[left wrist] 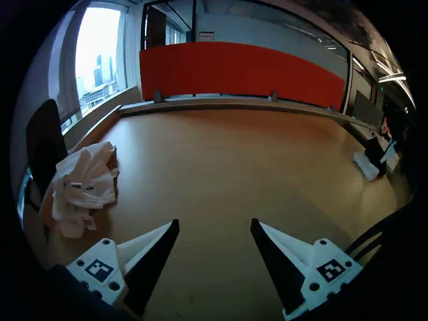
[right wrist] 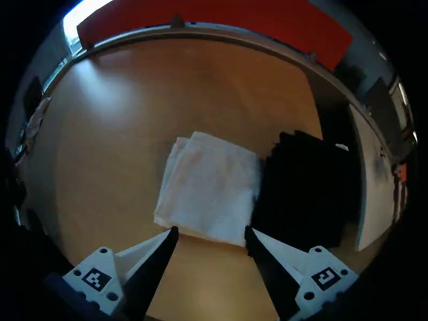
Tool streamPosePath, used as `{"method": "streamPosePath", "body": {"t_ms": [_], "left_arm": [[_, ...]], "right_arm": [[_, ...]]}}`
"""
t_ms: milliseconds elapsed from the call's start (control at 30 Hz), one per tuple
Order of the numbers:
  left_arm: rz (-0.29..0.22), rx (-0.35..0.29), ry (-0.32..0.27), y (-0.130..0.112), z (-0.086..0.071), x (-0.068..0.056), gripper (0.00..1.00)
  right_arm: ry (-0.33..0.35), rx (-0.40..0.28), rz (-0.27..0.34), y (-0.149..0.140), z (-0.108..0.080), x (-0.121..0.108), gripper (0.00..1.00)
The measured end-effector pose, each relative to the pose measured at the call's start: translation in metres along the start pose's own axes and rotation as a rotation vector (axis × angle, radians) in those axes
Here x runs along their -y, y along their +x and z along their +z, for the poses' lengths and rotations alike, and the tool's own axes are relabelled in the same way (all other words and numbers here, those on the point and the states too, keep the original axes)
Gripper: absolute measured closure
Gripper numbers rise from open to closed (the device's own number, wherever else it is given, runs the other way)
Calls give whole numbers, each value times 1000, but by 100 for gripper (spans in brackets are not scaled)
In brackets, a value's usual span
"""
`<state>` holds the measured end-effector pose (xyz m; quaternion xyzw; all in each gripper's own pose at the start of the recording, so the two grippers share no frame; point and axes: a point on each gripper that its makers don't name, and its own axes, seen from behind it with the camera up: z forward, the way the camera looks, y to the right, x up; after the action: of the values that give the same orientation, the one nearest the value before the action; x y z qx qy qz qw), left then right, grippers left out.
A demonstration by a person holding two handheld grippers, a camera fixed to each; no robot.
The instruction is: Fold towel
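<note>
In the right gripper view a folded white towel point(right wrist: 209, 187) lies flat on the wooden table point(right wrist: 134, 107), just beyond my right gripper point(right wrist: 210, 231), which is open with nothing between its fingers. A stack of black cloth point(right wrist: 305, 187) touches the towel's right edge. In the left gripper view my left gripper point(left wrist: 214, 224) hangs open over bare wood point(left wrist: 230, 160). A heap of crumpled white towels point(left wrist: 84, 187) sits at the table's left edge, well away from the left fingers.
A red partition point(left wrist: 241, 69) runs along the table's far edge. A dark chair point(left wrist: 45, 144) stands beside the crumpled heap, near a window point(left wrist: 99, 53). A small white cloth point(left wrist: 366, 165) lies at the far right. A white side surface point(right wrist: 374, 187) borders the black stack.
</note>
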<state>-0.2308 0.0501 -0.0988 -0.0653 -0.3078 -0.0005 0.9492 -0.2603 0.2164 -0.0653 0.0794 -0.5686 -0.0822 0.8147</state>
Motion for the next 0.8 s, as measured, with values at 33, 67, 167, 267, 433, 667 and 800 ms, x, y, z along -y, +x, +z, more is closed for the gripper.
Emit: {"method": "streamPosePath", "body": {"t_ms": [33, 67, 167, 267, 433, 667, 800], "left_arm": [[-1, -1, 0, 0, 0, 0, 0], [-1, -2, -1, 0, 0, 0, 0], [-3, -3, -2, 1, 0, -1, 0], [0, -6, -4, 3, 0, -2, 0], [4, -9, -8, 5, 0, -4, 1], [2, -12, -10, 8, 0, -6, 0], [1, -15, -9, 10, 0, -7, 0]], "right_arm": [[1, -15, 9, 2, -1, 1, 4], [2, -30, 18, 4, -1, 3, 4], [0, -81, 48, 11, -3, 5, 4], [-3, -138, 84, 19, -7, 6, 4], [-18, -237, 141, 32, -13, 4, 4], [-47, -381, 197, 54, -27, 2, 4], [-68, -473, 221, 68, -36, 1, 4]]}}
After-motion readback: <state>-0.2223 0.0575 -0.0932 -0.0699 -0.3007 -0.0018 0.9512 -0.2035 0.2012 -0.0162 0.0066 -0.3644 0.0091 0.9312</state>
